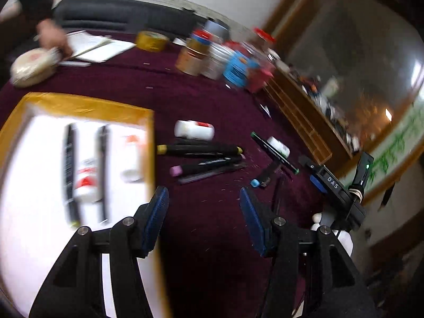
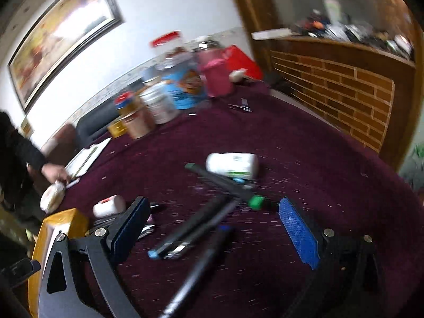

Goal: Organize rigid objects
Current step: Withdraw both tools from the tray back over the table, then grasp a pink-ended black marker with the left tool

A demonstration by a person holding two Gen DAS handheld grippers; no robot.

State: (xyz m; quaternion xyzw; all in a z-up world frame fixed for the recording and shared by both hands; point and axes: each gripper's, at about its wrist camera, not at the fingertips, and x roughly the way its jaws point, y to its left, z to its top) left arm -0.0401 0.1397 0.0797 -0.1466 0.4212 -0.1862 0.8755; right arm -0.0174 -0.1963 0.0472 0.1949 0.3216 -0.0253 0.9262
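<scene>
Pens (image 1: 198, 149) lie right of the tray (image 1: 79, 106).

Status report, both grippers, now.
Left gripper open, empty, beside the yellow-rimmed tray. Right gripper open, empty, over loose markers. Two pens and two bottles already in tray; white bottle among the loose markers on the cloth.

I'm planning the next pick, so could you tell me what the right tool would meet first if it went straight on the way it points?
Most likely the black pens lying crossed on the maroon cloth between the open fingers of the right tool; the white bottle lies beyond them. Blur leaves the depth uncertain.
</scene>
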